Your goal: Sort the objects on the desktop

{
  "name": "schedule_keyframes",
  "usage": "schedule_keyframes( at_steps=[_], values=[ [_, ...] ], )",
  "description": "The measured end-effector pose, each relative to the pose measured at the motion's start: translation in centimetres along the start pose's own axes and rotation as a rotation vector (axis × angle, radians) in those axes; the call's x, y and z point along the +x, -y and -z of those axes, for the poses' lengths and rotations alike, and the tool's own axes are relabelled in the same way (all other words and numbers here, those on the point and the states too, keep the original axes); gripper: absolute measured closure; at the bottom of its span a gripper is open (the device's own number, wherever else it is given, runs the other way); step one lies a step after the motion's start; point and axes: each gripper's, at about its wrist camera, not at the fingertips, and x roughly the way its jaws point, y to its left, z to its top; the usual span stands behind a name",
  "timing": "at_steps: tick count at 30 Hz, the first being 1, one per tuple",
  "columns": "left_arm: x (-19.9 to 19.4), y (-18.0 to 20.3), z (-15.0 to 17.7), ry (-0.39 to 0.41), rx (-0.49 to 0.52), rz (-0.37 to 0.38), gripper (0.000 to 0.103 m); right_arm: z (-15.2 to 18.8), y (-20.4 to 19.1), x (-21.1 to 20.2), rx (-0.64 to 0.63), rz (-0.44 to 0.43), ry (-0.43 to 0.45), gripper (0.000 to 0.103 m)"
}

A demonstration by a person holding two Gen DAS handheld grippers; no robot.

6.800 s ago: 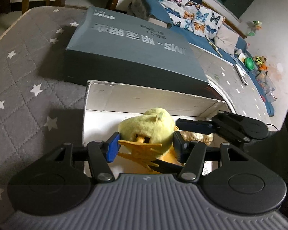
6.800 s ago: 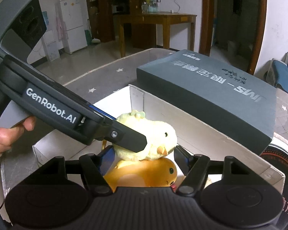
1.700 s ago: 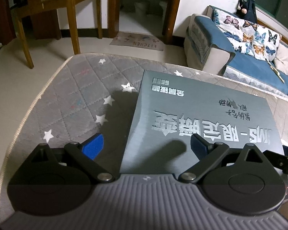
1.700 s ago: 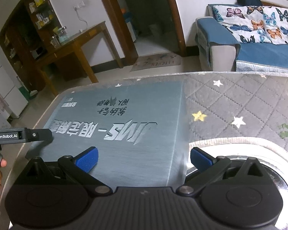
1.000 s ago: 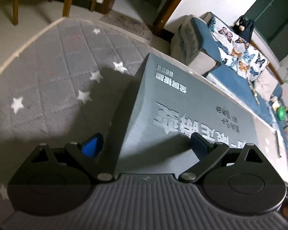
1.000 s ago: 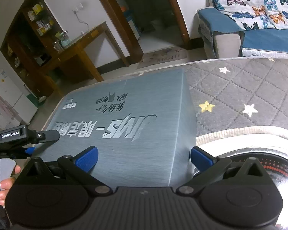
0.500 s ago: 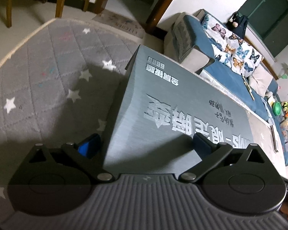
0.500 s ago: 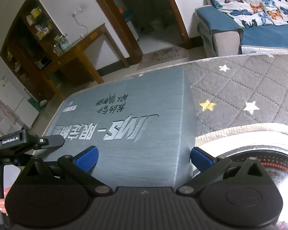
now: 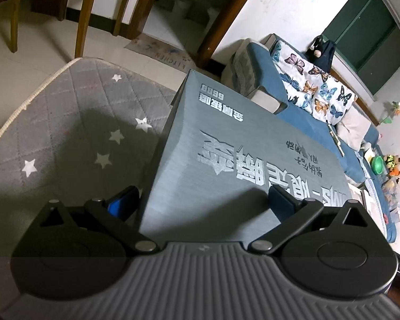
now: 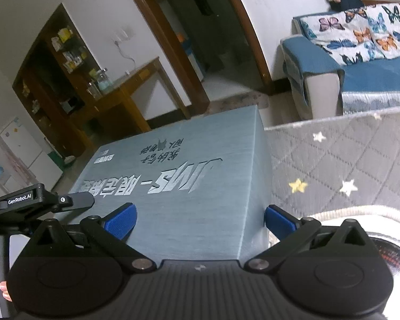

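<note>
A large grey-blue box lid (image 9: 240,160) with silver lettering lies flat on the star-patterned mat, covering what is under it. My left gripper (image 9: 201,201) hangs open over its near left corner, one blue pad beside the box's left wall and the other above the top. My right gripper (image 10: 200,220) is open over the near right corner of the lid (image 10: 186,200), with one pad above the top and one beside the right wall. Neither touches the lid. One of the left gripper's fingers (image 10: 77,200) shows at the left of the right wrist view.
The grey quilted mat (image 9: 66,138) ends in a cream rounded edge at the left. A round white-rimmed black disc (image 10: 386,256) lies near the box's right corner. A person's hand (image 10: 2,288) holds the left gripper. A blue sofa and wooden furniture stand beyond the table.
Both grippers have lifted away from the lid, which now looks smaller and lower in each view. The left jaws have spread slightly wider. The lid has not moved.
</note>
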Motion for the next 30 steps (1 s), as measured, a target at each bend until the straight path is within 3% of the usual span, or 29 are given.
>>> schedule_keyframes(
  at_steps=[16,24,30],
  values=[
    [-7.6,1.7,3.6,0.033,0.01,0.016,0.001,1.0,-2.8,-6.5,-0.019,0.003,0.042,0.0],
    [-13.3,2.3,8.0,0.056,0.033,0.029,0.001,4.0,-4.7,-11.3,-0.035,0.008,0.068,0.0],
    [-17.7,2.8,12.6,0.072,0.052,0.031,0.001,8.1,-5.9,-15.9,-0.035,0.01,0.107,0.0]
  ],
)
